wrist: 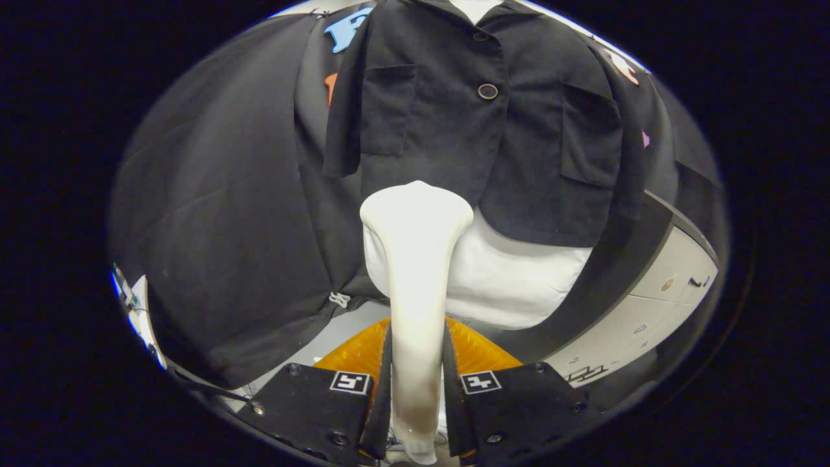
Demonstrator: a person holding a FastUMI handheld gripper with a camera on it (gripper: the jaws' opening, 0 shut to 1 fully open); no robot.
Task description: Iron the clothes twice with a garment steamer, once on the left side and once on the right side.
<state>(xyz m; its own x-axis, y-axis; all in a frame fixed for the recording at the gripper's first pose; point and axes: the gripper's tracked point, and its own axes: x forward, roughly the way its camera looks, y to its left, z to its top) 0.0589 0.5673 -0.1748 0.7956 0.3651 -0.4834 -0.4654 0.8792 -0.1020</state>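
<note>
Gripper (pixel 417 389) clamped on steamer (pixel 415 272), head near jacket (pixel 454 117) hem, centre-left; prob. starting a pass; next needs contact w/ cloth.

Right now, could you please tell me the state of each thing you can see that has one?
Gripper: fingers shut on the steamer's handle, one on each side.
Garment steamer: held upright between the fingers, head pointing at the jacket's lower edge; contact cannot be told.
Black jacket: hanging, buttoned at the front.
Jacket button: fastened.
White garment: hanging below the jacket's hem, smooth.
</note>
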